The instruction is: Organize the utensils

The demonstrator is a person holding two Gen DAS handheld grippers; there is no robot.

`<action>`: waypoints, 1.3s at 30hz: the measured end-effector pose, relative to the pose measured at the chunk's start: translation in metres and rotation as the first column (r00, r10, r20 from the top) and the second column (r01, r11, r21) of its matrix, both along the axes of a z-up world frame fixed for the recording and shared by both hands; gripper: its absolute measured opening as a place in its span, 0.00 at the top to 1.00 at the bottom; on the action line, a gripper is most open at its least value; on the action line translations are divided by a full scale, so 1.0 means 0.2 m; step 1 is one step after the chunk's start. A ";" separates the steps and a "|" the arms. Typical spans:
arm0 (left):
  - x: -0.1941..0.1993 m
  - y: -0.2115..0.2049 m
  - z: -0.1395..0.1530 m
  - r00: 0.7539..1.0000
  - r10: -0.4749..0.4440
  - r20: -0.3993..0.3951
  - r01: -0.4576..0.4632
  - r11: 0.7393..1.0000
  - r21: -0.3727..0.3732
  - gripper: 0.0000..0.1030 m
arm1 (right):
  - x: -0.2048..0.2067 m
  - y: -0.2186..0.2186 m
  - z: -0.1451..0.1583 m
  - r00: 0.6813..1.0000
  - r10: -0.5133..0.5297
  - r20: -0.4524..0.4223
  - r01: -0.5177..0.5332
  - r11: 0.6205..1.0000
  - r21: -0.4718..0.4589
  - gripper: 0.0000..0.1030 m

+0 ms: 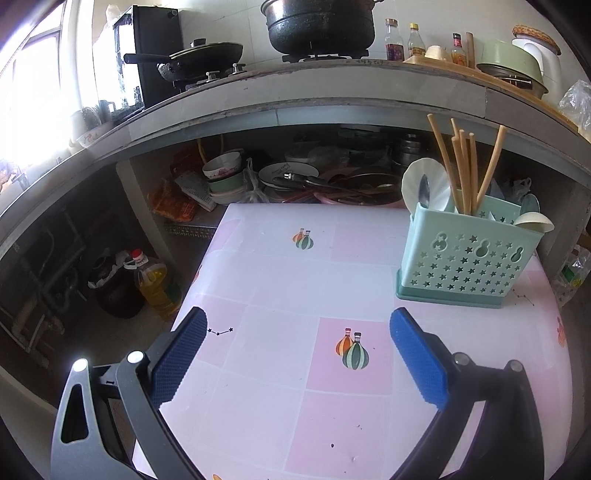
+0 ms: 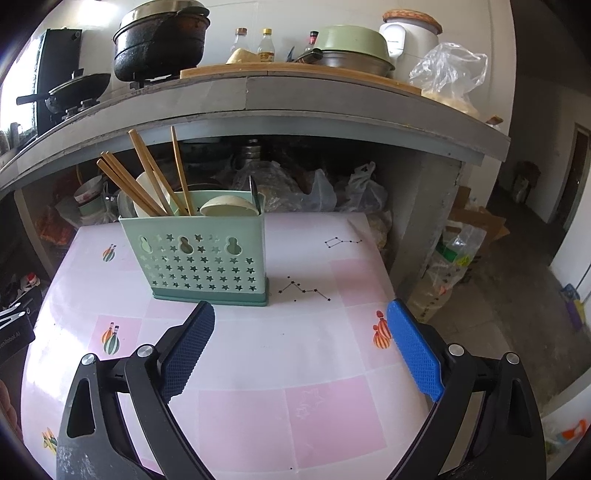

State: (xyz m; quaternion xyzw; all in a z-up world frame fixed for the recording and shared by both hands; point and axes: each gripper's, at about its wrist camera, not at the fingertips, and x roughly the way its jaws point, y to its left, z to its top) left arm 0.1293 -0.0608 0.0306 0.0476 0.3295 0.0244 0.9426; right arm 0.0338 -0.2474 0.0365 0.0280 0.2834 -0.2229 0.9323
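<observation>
**Utensils Housed in Caddy; Both Grippers Empty Over Table**

Nearest the cameras, the left gripper (image 1: 297, 325) hangs above the pink-checked tablecloth (image 1: 280, 291) with its blue pads spread wide and nothing between them. The right gripper (image 2: 300, 317) is likewise spread wide and empty, its left pad just short of the caddy's base.

Beyond them, the green star-punched utensil caddy (image 2: 201, 258) stands upright on the cloth, toward the table's far side. Wooden chopsticks (image 2: 147, 173) lean in one compartment; pale spoons (image 2: 229, 210) and a metal spoon (image 1: 424, 192) sit in others. No loose utensil is visible on the cloth in either view.

Assessment: the sorting appears largely complete. Any remaining step would be a tidy-up, such as straightening the splayed chopsticks. Recommended practice: approach from above, close gently on the shafts near mid-length, and avoid pushing the light caddy, which could slide or tip.

Farthest back, a cluttered shelf of bowls (image 1: 225, 177) lies under the counter, with a black pot (image 1: 319, 26) above.
</observation>
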 end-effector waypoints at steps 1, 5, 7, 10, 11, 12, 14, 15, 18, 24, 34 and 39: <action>0.00 0.00 0.00 1.000 -0.002 0.000 0.002 1.000 0.000 0.06 | 0.00 0.00 0.00 1.000 0.000 0.000 0.000 1.000 -0.001 0.12; 0.00 -0.01 0.00 1.000 -0.007 -0.005 0.007 1.000 0.004 0.06 | 0.00 0.01 0.00 1.000 0.004 -0.003 -0.004 1.000 -0.004 0.12; 0.00 -0.01 0.00 1.000 -0.008 -0.007 0.008 1.000 0.003 0.06 | 0.00 0.01 0.00 1.000 0.006 -0.005 -0.006 1.000 -0.005 0.12; 0.00 -0.01 0.00 1.000 -0.010 -0.007 0.010 1.000 0.001 0.06 | 0.00 0.01 0.00 1.000 0.008 -0.009 -0.008 1.000 -0.006 0.12; 0.00 -0.01 0.00 1.000 -0.011 -0.007 0.011 1.000 0.000 0.06 | 0.00 0.01 0.00 1.000 0.009 -0.008 -0.009 1.000 -0.007 0.12; 0.00 -0.01 0.00 1.000 -0.012 -0.007 0.012 1.000 0.000 0.06 | 0.00 0.01 0.00 1.000 0.008 -0.008 -0.008 1.000 -0.008 0.12; 0.00 -0.01 0.00 1.000 -0.012 -0.006 0.012 1.000 0.001 0.06 | 0.01 0.01 0.00 1.000 0.009 -0.008 -0.009 1.000 -0.009 0.12; 0.00 -0.01 0.00 1.000 -0.013 -0.006 0.013 1.000 0.001 0.06 | 0.00 0.01 0.00 1.000 0.009 -0.007 -0.009 1.000 -0.009 0.12; -0.01 -0.01 0.00 1.000 -0.015 -0.004 0.015 1.000 0.000 0.06 | 0.00 0.01 0.00 1.000 0.010 -0.008 -0.010 1.000 -0.010 0.12; -0.01 -0.02 0.00 1.000 -0.019 -0.004 0.019 1.000 0.003 0.06 | 0.01 0.02 0.00 1.000 0.010 -0.009 -0.010 1.000 -0.014 0.12; -0.01 -0.02 0.00 1.000 -0.020 -0.007 0.020 1.000 0.006 0.06 | 0.01 0.01 0.01 1.000 0.012 -0.006 -0.012 1.000 -0.015 0.12; 0.00 -0.02 0.00 1.000 -0.020 -0.009 0.021 1.000 0.007 0.06 | 0.01 0.01 0.01 1.000 0.012 -0.007 -0.012 1.000 -0.014 0.12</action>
